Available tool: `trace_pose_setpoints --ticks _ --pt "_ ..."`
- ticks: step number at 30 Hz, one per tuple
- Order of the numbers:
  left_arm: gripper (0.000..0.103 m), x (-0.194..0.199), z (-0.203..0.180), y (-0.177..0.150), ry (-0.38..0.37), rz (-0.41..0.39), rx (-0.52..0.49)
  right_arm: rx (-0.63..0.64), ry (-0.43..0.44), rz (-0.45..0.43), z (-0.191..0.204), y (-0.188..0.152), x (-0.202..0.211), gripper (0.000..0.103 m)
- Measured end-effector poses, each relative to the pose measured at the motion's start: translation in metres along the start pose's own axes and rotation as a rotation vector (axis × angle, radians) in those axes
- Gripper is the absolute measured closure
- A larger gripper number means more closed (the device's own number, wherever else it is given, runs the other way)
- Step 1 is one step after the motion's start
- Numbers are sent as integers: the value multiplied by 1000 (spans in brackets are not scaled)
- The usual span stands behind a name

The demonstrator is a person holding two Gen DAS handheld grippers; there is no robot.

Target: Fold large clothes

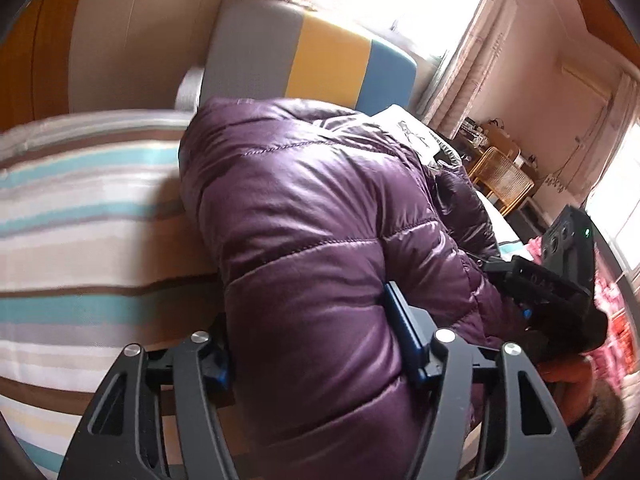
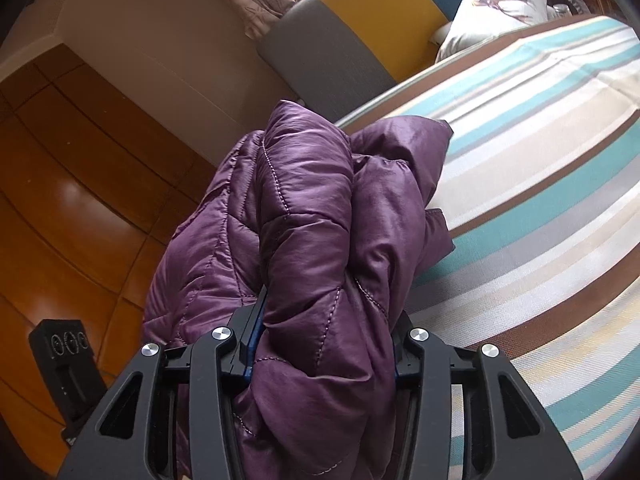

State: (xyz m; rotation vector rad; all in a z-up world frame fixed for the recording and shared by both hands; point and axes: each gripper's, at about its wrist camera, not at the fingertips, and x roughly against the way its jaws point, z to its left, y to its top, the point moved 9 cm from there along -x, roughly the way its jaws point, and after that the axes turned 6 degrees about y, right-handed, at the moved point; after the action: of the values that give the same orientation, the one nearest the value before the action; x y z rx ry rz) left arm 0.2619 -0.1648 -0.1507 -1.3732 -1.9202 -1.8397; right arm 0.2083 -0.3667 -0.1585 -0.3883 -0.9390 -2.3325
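Observation:
A shiny purple quilted puffer jacket (image 1: 304, 216) hangs bunched over the striped bed (image 1: 80, 208). My left gripper (image 1: 308, 340) is shut on a thick fold of it, blue pads pressing both sides. My right gripper (image 2: 324, 340) is shut on another bunched part of the jacket (image 2: 312, 220), held up over the bed's edge (image 2: 520, 184). The right gripper's black body (image 1: 548, 280) shows at the right of the left wrist view, against the jacket. The left gripper's body (image 2: 66, 364) shows at the lower left of the right wrist view.
A grey, yellow and blue headboard (image 1: 304, 56) stands behind the bed. A white pillow (image 2: 492, 12) lies at the head. Wooden floor (image 2: 60, 200) lies beside the bed. A wicker chair (image 1: 504, 176) and curtains (image 1: 472, 60) stand by the window.

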Motion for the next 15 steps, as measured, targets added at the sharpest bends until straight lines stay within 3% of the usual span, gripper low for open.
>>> trace_pose_setpoints --ticks 8,15 --pt "47 30 -4 1 25 -96 -45 37 28 -39 21 -9 23 60" --pt "47 55 7 6 25 -151 -20 112 42 -61 54 -12 31 60"
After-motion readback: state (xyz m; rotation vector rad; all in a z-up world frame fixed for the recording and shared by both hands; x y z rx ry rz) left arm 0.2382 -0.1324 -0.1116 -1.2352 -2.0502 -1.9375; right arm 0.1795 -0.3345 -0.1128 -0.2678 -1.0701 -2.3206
